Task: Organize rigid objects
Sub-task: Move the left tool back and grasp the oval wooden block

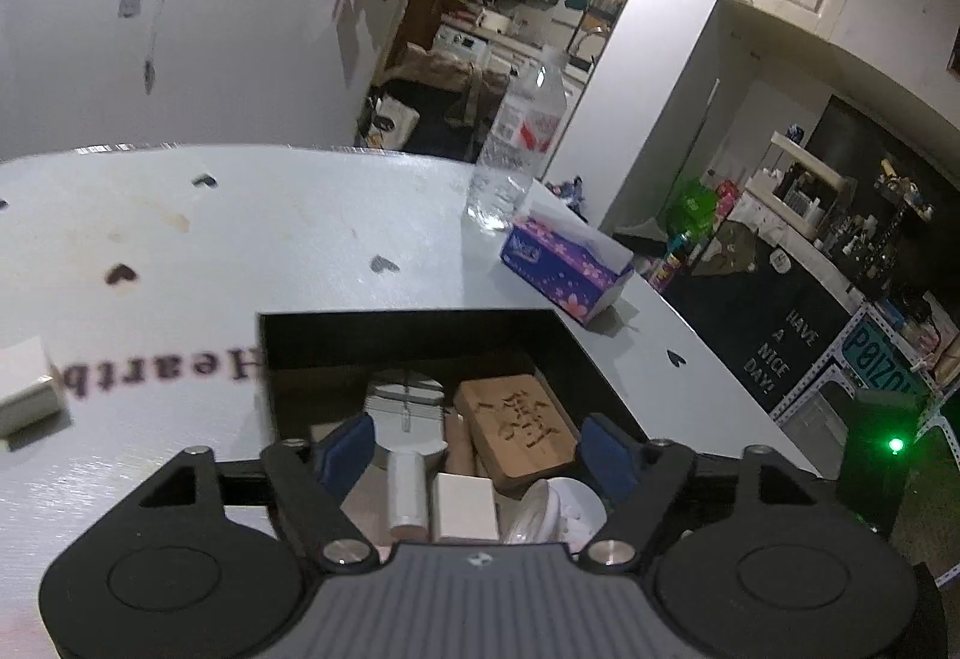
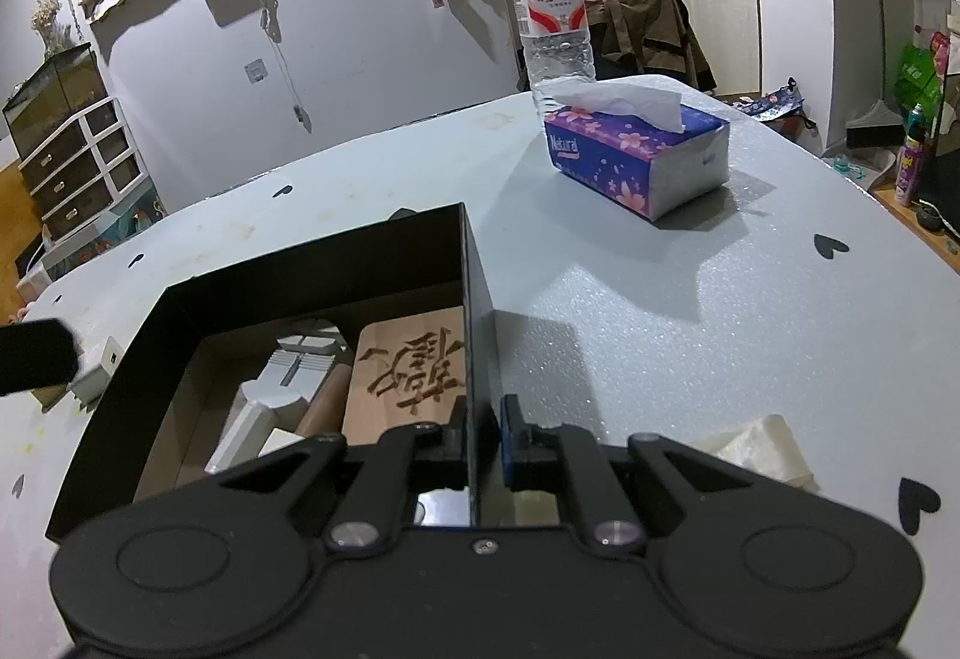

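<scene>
Dim room, pale grey table (image 1: 240,239) w/ small black heart marks, kitchen nook behind. Left wrist view: left gripper (image 1: 480,449) hangs over the black box (image 1: 414,323), jaws spread wide, nothing pinched btw the blue pads (image 1: 351,446). Box already holds a carved wood block (image 1: 519,434), a white round piece w/ a handle (image 1: 405,419), a small white cube (image 1: 465,506) and a clear lid-like bit (image 1: 555,509), all loose and touching. One white block (image 1: 27,386) sits on the table, well apart to the left of the box; prob. the next thing to stow. It looks stiff and light, flat-sided, so grip across two opposite faces near the middle; smooth faces may slip, so squeeze square-on. Bottle (image 1: 522,143) and tissue pack (image 1: 567,263) stand beyond the box. Right wrist view: right gripper (image 2: 483,440) is pressed onto the box's thin right wall (image 2: 474,335), one finger inside, one outside, steadying it. Wall looks like thin card, so it could flex or crease if yanked. Wood block (image 2: 414,377) lies just inside that wall; a whitish angular piece (image 2: 759,446) lies on the table right of the gripper.
</scene>
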Tool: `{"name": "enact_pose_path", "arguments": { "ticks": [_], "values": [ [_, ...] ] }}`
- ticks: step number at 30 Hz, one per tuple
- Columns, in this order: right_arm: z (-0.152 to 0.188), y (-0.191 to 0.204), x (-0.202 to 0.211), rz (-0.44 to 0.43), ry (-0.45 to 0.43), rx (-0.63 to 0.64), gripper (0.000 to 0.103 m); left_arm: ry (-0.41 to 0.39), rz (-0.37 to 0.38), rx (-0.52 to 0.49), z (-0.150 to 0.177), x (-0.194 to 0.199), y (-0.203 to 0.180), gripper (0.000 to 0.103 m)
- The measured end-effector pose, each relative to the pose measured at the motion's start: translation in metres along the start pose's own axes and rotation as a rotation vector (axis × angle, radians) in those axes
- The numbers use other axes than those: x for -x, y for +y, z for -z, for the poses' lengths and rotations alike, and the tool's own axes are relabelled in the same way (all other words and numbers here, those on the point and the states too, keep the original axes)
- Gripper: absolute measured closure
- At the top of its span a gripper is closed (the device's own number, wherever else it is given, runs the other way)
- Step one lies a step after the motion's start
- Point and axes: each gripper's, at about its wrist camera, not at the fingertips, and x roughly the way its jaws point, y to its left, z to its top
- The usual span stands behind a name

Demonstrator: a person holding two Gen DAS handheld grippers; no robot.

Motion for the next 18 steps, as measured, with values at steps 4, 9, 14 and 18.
{"name": "enact_pose_path", "arguments": {
  "ticks": [4,9,14,18],
  "values": [
    [0.000,0.000,0.000,0.000,-0.001,-0.001,0.094,-0.033,-0.037,0.007,0.001,0.020,0.007,0.011],
    [0.000,0.000,0.000,0.000,0.000,-0.001,0.094,-0.097,-0.109,0.024,0.005,0.046,0.020,0.002],
    [0.000,0.000,0.001,-0.001,0.001,-0.005,0.094,-0.142,-0.209,0.066,0.014,0.066,0.042,0.000],
    [0.001,0.000,0.002,0.005,0.001,-0.001,0.094,-0.159,-0.302,0.126,0.022,0.074,0.065,0.000]
  ]
}}
